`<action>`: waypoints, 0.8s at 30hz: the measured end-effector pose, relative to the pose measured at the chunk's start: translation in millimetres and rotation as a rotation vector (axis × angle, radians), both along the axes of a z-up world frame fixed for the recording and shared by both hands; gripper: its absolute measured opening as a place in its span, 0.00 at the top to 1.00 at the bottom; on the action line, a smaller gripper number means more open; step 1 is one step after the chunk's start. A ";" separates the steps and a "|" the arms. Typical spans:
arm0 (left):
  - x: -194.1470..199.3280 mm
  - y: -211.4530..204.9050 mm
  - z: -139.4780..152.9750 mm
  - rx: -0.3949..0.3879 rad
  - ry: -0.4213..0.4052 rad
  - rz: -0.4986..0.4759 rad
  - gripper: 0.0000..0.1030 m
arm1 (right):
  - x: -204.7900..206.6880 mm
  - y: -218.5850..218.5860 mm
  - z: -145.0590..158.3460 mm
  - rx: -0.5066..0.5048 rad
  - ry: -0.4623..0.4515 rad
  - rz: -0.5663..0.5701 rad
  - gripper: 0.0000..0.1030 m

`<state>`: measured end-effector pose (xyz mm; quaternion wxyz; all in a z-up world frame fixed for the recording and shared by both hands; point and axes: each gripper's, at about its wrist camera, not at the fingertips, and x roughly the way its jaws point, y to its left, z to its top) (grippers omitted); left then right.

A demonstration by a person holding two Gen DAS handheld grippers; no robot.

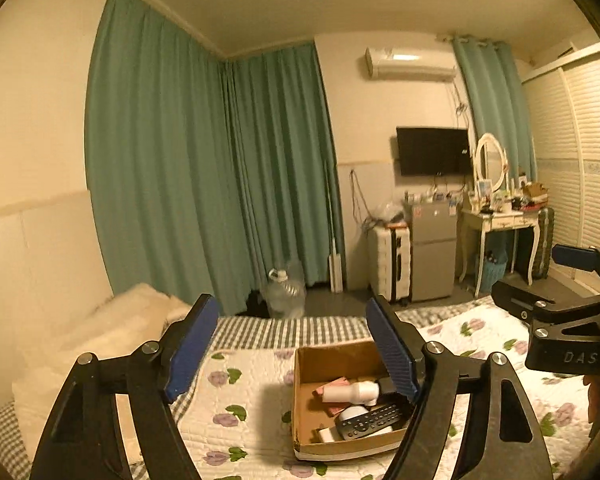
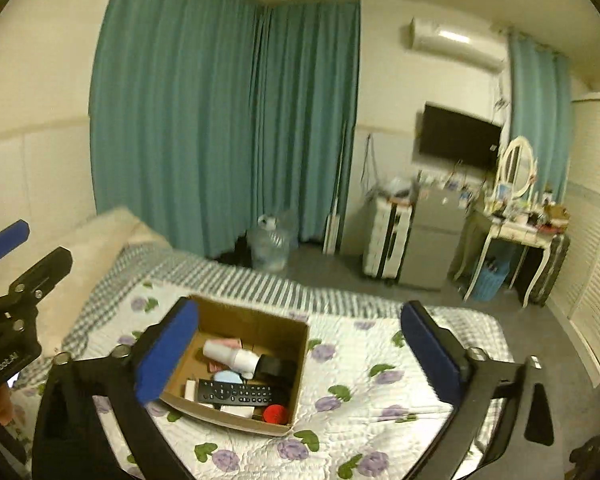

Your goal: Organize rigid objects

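1. The bed (image 2: 380, 392) fills the near part of the room, covered with a white quilt printed with purple flowers, and a checked sheet shows along its far edge.
2. Green curtains (image 1: 204, 168) hang behind it, and past the foot of the bed stand a suitcase (image 1: 390, 262), a small fridge (image 1: 434, 248) and a dressing table (image 1: 500, 220) with an oval mirror.
3. A cardboard box (image 2: 260, 328) sits open on the quilt, roughly in the middle of the bed.
4. The left gripper (image 1: 296, 354) hovers above the quilt with its blue pads wide apart and nothing between them; its right pad overlaps the box in that view.
5. The right gripper (image 2: 300, 356) is spread wide and empty too, above the box.
6. Inside the box lie a white bottle (image 2: 230, 354) with a black cap, a black remote (image 2: 240, 392), a red lid (image 2: 276, 414) in the near corner, and some smaller bits I can't make out.
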<state>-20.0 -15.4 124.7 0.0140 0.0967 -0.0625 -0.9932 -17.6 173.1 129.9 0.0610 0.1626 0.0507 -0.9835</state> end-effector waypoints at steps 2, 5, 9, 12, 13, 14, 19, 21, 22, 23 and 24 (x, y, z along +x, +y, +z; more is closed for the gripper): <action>12.4 2.0 5.7 -0.005 0.014 -0.011 0.21 | 20.6 1.7 7.1 -0.001 0.034 0.001 0.00; 28.4 4.4 5.2 -0.005 0.012 -0.037 0.21 | 39.9 2.6 8.6 -0.007 0.059 -0.007 0.00; 34.4 10.8 -8.3 0.007 -0.010 -0.056 0.21 | 52.4 12.6 -6.1 -0.057 0.077 -0.011 0.00; 31.3 12.5 -31.1 0.013 -0.039 -0.075 0.21 | 51.1 8.6 -35.0 -0.058 0.082 0.009 0.00; 31.1 12.9 -39.4 0.011 -0.049 -0.077 0.21 | 47.9 8.4 -44.0 -0.059 0.080 0.001 0.00; 25.7 11.5 -52.8 0.010 -0.067 -0.062 0.21 | 43.4 7.2 -57.4 -0.063 0.069 0.002 0.00; 11.6 3.0 -98.6 0.032 -0.118 -0.011 0.21 | 19.3 8.1 -110.5 -0.088 0.015 -0.011 0.00; 3.6 1.0 -118.1 0.036 -0.157 0.003 0.21 | 10.5 7.6 -125.6 -0.072 -0.007 -0.031 0.00; 1.9 0.2 -125.2 0.041 -0.176 0.003 0.21 | 5.7 7.7 -131.3 -0.070 -0.026 -0.037 0.00; -1.7 -0.5 -132.0 0.050 -0.201 0.000 0.21 | 2.8 7.9 -135.0 -0.074 -0.033 -0.042 0.00; -3.6 -0.8 -137.0 0.057 -0.214 -0.001 0.21 | 0.0 8.5 -138.4 -0.076 -0.038 -0.047 0.00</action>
